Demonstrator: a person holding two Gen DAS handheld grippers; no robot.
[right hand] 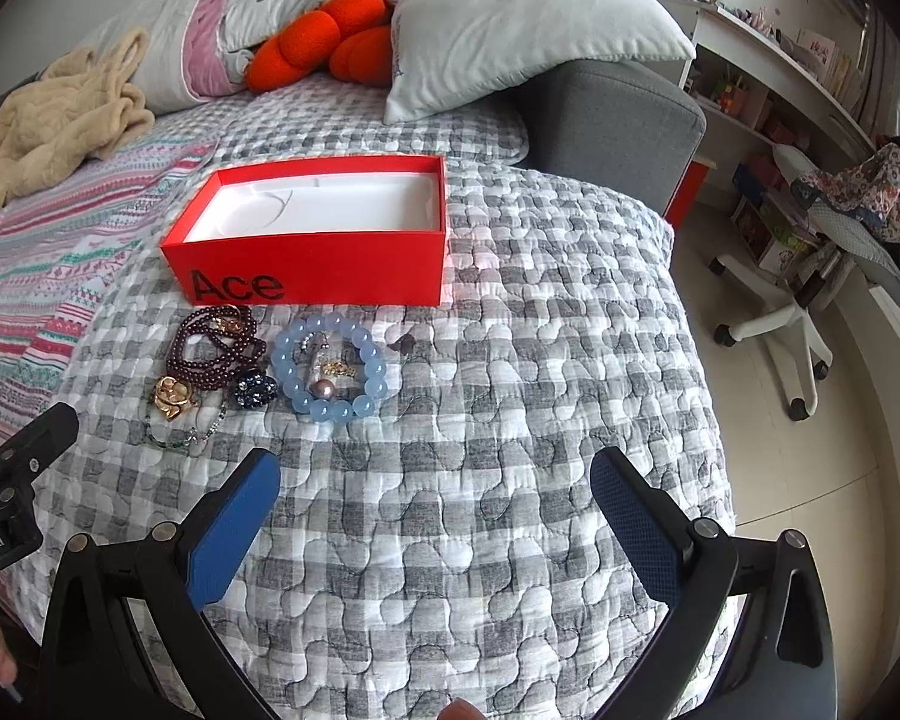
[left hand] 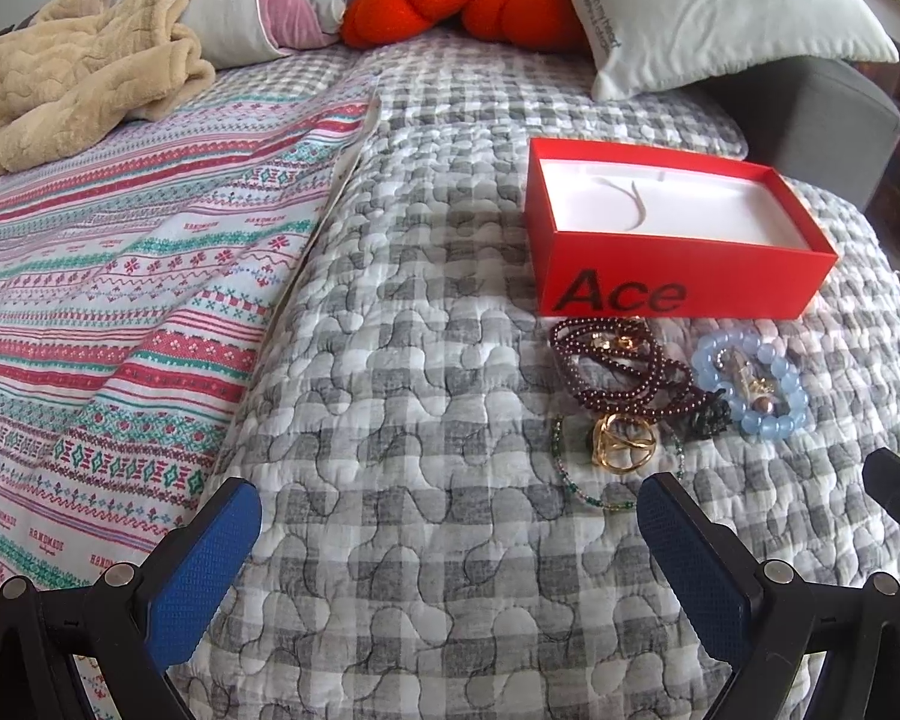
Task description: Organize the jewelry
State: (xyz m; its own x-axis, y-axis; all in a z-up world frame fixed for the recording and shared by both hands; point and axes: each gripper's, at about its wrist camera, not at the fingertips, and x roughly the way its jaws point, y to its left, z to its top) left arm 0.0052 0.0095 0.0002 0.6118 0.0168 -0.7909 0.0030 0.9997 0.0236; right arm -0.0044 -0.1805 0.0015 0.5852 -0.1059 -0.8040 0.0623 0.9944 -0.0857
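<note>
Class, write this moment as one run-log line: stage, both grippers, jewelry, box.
stage: before first pick | left gripper: open | right gripper: open | jewelry pile: on quilt, in front of box | red box: open, no jewelry inside

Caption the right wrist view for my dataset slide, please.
Open right gripper hovers over a checked quilt, facing a blue bead bracelet, dark red beads and an open red box.

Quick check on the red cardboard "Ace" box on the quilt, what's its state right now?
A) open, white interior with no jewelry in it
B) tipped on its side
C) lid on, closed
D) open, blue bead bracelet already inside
A: the red cardboard "Ace" box sits upright and lidless, showing only its white liner, while the pale blue bead bracelet and the dark red bead strand lie on the grey checked quilt in front of it.
</note>
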